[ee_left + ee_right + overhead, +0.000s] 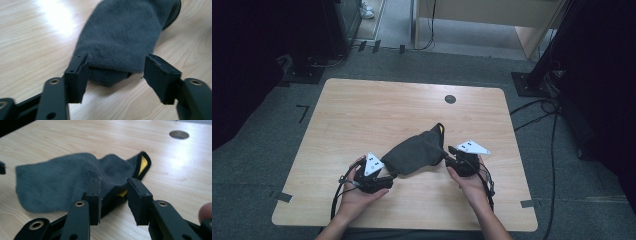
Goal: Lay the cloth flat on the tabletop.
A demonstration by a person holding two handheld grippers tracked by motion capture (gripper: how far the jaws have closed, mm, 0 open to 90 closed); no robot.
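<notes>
The left hand (357, 192) enters from the bottom edge of the high view and holds the left gripper (384, 176) at the lower-left end of a dark grey cloth (414, 152). In the left gripper view, the jaws stand wide apart. The rounded near end of the cloth (125, 37) lies between them on the wooden table (30, 42). The left-hand jaw touches the cloth's edge; the right-hand jaw stands clear of it. The gripper holds nothing.

The cloth lies near the middle of the table (362, 115), slightly toward the person's side. It runs diagonally from lower left to upper right in the high view. Its surface is fuzzy and its far corner is folded up, showing a black-bound edge and a yellow underside (143, 163).

A round grommet hole (450, 99) sits in the table beyond the cloth, well apart from it.

The right hand (472, 185) holds the right gripper (449, 154) at the right side of the cloth. In the right gripper view, the jaws are partly closed with a narrow gap between them. A raised fold of the cloth (113, 186) sits in that gap. The left-hand jaw presses against the fold. Whether the right-hand jaw also touches it cannot be determined, so a firm grip is not confirmed.
</notes>
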